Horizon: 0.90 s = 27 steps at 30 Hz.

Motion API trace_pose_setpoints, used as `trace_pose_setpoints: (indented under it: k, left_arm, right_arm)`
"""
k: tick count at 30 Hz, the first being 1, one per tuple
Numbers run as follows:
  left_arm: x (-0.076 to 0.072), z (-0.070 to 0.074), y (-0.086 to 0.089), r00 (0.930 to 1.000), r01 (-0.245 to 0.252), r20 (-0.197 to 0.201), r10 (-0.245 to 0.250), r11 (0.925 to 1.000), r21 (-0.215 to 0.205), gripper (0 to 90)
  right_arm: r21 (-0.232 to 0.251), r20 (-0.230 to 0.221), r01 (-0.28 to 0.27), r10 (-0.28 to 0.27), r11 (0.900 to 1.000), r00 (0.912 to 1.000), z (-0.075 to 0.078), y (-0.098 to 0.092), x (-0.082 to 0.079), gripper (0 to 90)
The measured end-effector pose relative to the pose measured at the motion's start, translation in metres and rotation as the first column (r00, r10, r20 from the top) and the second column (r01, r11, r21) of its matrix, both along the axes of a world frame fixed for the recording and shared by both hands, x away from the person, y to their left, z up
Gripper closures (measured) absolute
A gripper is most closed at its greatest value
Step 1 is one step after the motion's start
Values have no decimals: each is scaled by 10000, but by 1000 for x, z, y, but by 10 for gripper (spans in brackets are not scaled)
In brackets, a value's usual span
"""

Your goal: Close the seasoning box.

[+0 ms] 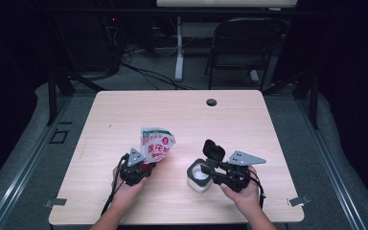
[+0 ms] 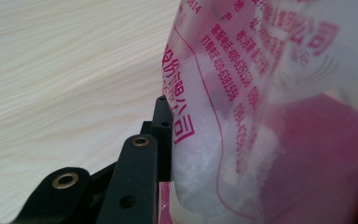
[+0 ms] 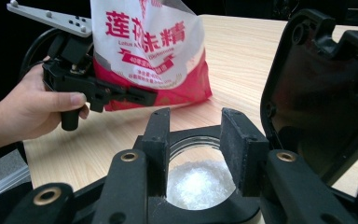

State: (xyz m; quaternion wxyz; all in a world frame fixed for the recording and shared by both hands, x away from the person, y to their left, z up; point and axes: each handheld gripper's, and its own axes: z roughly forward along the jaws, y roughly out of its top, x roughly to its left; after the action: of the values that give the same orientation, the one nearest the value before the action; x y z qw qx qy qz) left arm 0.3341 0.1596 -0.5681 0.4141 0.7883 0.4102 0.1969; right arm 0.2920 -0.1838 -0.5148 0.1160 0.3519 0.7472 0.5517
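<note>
Jar (image 1: 199,177) on wooden table (image 1: 182,115)

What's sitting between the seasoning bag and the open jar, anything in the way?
Nothing visible. Only bare table separates the bag, clamped in the left gripper, from the jar; its black lid is flipped back.

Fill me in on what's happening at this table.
A person works two handheld grippers. The left gripper is clamped on a red-and-white bag of white crystals, held upright. The right gripper grips a small jar, its black flip lid open, with white crystals inside. Nothing is pouring right now.
</note>
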Motion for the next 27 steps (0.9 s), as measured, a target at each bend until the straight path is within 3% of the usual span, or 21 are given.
trace_pose_setpoints:
  k: [11,17,27]
  left_arm:
    - [-1,19,34,9966,-771,252,780,9965,-328,725]
    - [-6,29,51,9939,-1026,404,1030,9947,-114,725]
    - [-13,28,79,9803,-1931,410,1933,9811,-70,725]
  right_arm:
    - [77,-65,81,-80,9999,9999,-1,0,-1,621]
    - [49,-83,83,-83,10000,9999,-1,0,0,613]
    - [76,-91,128,-128,9999,9999,-1,0,-1,610]
